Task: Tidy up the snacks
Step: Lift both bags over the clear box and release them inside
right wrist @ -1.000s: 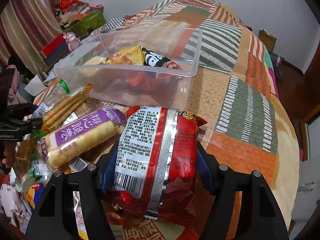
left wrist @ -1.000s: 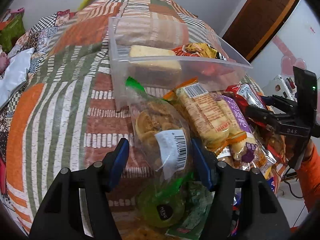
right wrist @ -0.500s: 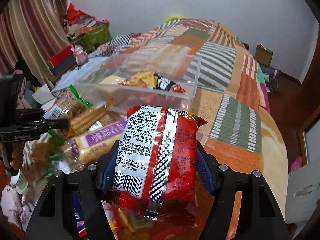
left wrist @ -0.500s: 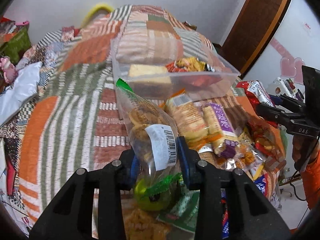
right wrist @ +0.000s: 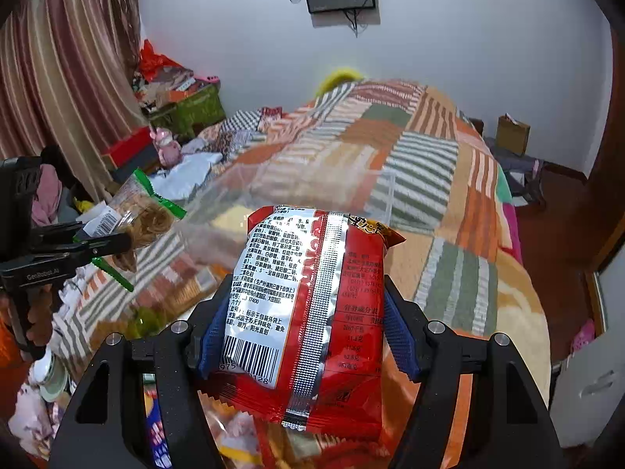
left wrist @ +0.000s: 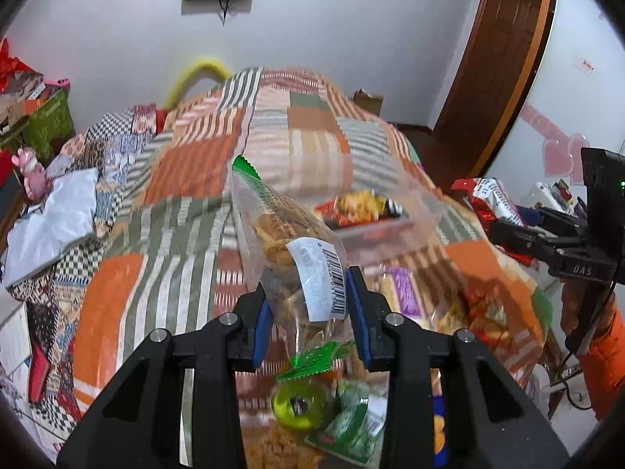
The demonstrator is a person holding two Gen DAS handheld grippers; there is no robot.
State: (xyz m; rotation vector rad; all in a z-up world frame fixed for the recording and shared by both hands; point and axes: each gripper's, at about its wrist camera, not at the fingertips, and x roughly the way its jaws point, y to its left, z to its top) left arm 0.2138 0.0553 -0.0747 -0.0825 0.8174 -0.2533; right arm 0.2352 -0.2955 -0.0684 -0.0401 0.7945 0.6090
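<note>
My left gripper (left wrist: 308, 305) is shut on a clear bag of cookies (left wrist: 289, 234) with green ends and a barcode label, held up above the bed. My right gripper (right wrist: 308, 332) is shut on a red snack packet (right wrist: 312, 312) with white print, also lifted. A clear plastic bin (left wrist: 390, 211) sits on the patchwork quilt ahead and holds a few snack packs (left wrist: 363, 207). In the right wrist view the bin (right wrist: 297, 191) lies just beyond the red packet, and the left gripper with the cookie bag (right wrist: 136, 211) is at the left.
A pile of loose snacks (left wrist: 429, 305) lies on the near end of the quilt (left wrist: 164, 234), with a green ring-shaped pack (left wrist: 299, 406) below my left gripper. Clutter and boxes (right wrist: 179, 105) stand left of the bed. A wooden door (left wrist: 500, 58) is at the right.
Both grippers have risen well above the snack pile with their packets. The left gripper closed on the cookie bag and lifted it. The bin now looks farther and lower.
</note>
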